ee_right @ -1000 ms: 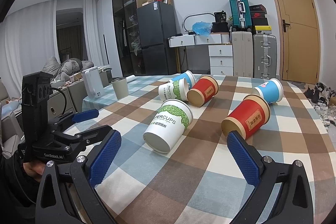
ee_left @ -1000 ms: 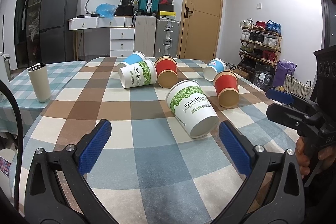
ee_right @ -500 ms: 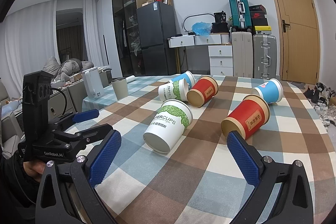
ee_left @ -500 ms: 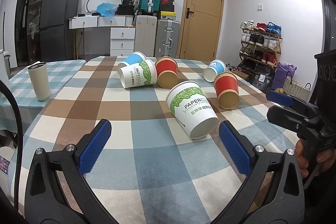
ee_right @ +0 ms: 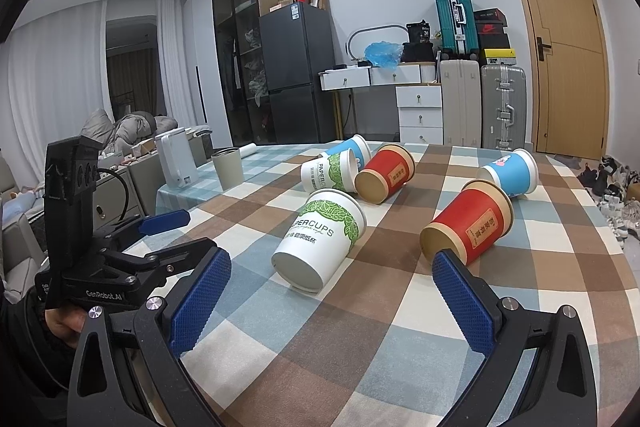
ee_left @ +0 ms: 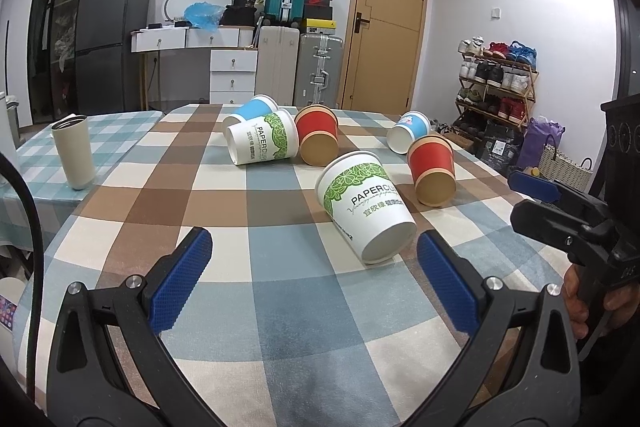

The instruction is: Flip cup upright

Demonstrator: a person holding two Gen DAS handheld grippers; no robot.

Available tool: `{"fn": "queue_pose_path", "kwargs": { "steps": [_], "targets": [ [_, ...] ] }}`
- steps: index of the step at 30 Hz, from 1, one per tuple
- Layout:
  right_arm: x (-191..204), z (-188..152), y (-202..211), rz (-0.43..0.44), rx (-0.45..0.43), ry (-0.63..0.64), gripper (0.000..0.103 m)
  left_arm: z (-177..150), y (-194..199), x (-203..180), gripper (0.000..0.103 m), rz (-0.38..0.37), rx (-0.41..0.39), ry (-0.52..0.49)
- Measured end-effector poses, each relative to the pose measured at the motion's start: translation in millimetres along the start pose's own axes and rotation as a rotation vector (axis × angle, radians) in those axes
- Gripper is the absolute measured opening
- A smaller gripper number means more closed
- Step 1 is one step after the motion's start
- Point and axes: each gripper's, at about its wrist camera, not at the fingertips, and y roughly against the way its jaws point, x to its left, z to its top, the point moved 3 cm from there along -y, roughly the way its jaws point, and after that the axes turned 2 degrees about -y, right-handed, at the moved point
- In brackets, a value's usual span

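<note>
Several paper cups lie on their sides on the checked tablecloth. The nearest is a white and green cup [ee_left: 366, 205], also in the right wrist view [ee_right: 320, 239]. A red cup [ee_left: 433, 169] lies to its right, seen close in the right wrist view [ee_right: 468, 223]. Farther back lie a white and green cup [ee_left: 262, 143], a red cup [ee_left: 318, 135] and two blue cups [ee_left: 408, 137] [ee_left: 250, 109]. My left gripper [ee_left: 314, 285] is open and empty, short of the nearest cup. My right gripper [ee_right: 332, 303] is open and empty too.
A beige tumbler [ee_left: 74, 151] stands upright at the table's left, also in the right wrist view [ee_right: 228, 169]. A white kettle [ee_right: 176, 163] stands beyond it. The table's right edge [ee_left: 480, 163] drops off toward a shoe rack. Suitcases and drawers stand behind the far edge.
</note>
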Motion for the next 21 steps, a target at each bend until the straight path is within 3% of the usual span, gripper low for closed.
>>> {"fn": "queue_pose_path", "kwargs": {
  "steps": [21],
  "targets": [
    [0.2, -0.2, -0.1, 0.000, 0.000, -0.001, 0.103, -0.9, -1.8, 0.8, 0.102, -0.001, 0.003, 0.001]
  ]
}}
